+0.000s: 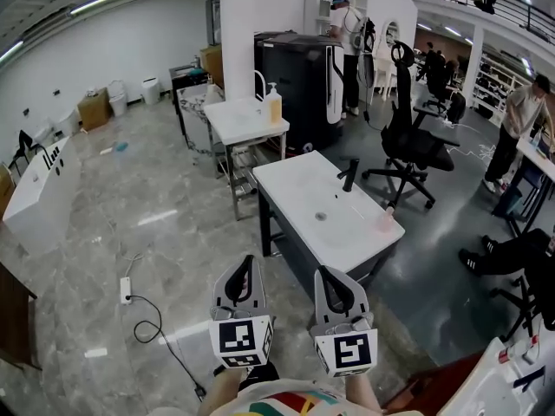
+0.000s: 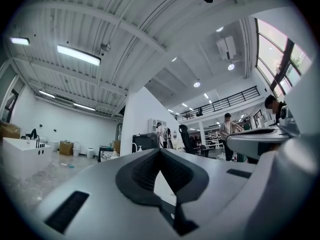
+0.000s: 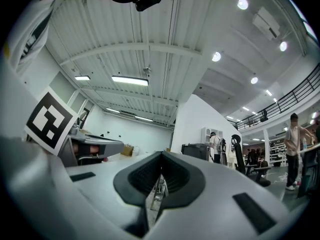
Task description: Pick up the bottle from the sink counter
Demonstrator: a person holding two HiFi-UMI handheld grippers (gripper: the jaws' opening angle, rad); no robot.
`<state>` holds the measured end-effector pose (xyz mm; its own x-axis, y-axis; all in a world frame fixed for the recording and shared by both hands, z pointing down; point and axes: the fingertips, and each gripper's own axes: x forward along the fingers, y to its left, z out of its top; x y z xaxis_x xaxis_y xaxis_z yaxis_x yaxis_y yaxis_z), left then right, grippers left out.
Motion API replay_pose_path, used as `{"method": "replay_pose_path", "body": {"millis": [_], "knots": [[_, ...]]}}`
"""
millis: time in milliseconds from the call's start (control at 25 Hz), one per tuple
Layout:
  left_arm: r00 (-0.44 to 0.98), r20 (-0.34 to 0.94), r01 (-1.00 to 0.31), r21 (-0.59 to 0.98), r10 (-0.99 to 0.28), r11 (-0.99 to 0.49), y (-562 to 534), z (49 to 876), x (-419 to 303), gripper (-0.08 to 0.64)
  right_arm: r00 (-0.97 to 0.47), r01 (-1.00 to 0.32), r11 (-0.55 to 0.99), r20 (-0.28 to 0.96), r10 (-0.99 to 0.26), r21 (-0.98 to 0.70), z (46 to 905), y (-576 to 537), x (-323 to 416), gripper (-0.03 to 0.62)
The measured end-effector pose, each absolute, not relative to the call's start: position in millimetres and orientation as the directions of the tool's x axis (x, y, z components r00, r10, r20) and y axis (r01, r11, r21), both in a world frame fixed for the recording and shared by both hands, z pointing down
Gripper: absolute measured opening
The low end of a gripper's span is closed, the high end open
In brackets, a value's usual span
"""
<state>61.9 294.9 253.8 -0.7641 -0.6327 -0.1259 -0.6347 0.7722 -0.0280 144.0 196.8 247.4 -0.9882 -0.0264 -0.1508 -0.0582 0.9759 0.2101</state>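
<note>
Floor open | sink counter corner ahead | left gripper, right gripper jaws clenched

Head view: high, looking steeply down; sink counter beyond both fingertips.
Gripper views: close behind own fingers, facing slightly upward.
Shared: white pillar ahead.

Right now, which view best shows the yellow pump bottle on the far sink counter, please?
The head view: the yellow pump bottle stands unobstructed on the white counter. The left gripper view shows the bottle tiny and distant; I cannot make it out in the right gripper view.
</note>
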Motion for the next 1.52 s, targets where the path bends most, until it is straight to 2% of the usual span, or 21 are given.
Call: {"method": "replay_pose_path", "body": {"millis": [480, 1120, 1520], "knots": [[-0.757, -0.083, -0.65, -0.004, -0.648, 0.76, 269, 277, -56, 0.018, -0.991, -0.054, 0.973, -0.128, -0.026, 0.222, 265, 179, 27, 0.012], [-0.697, -0.081, -0.716, 0.012, -0.713, 0.698, 218, 249, -288, 0.018, -0.989, -0.124, 0.959, -0.114, -0.098, 0.254, 234, 141, -203, 0.012], [-0.612, -0.053, -0.791, 0.063, -0.789, 0.609, 187, 266, -327, 0.018, -0.991, -0.136, 0.965, -0.019, -0.136, 0.223, 254, 137, -246, 0.012]]}}
